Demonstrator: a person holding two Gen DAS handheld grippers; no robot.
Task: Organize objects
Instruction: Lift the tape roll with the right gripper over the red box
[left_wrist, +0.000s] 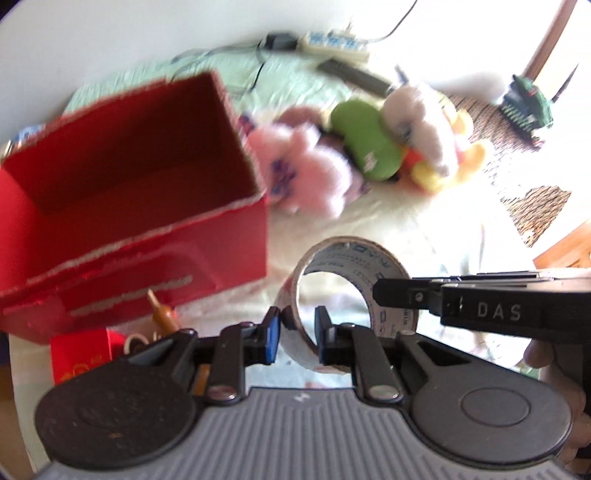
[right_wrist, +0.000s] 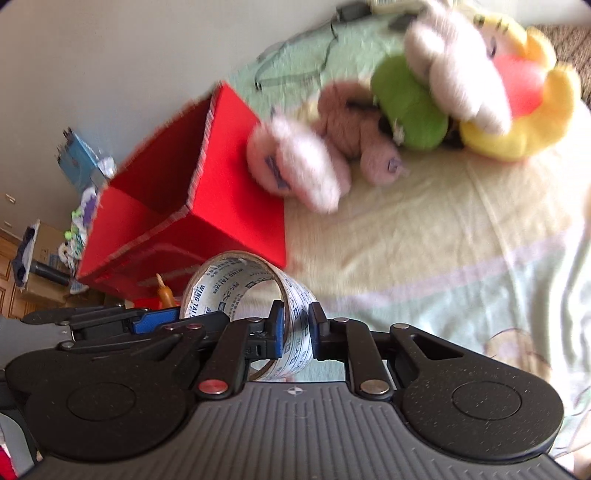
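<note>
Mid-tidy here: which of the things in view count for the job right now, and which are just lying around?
In play:
- tape roll, pinched on its wall by both the left gripper and the right gripper
- open red box, likely destination
- plush toys, probably next to sort

Just lying about:
- power strip and cables
- green gadget
- bedsheet

Both wrist views close, angled down, sharing tape roll (left_wrist: 351, 291)

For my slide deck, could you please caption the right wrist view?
Both grippers, right and left, pinch a tape roll near an open red box.
</note>
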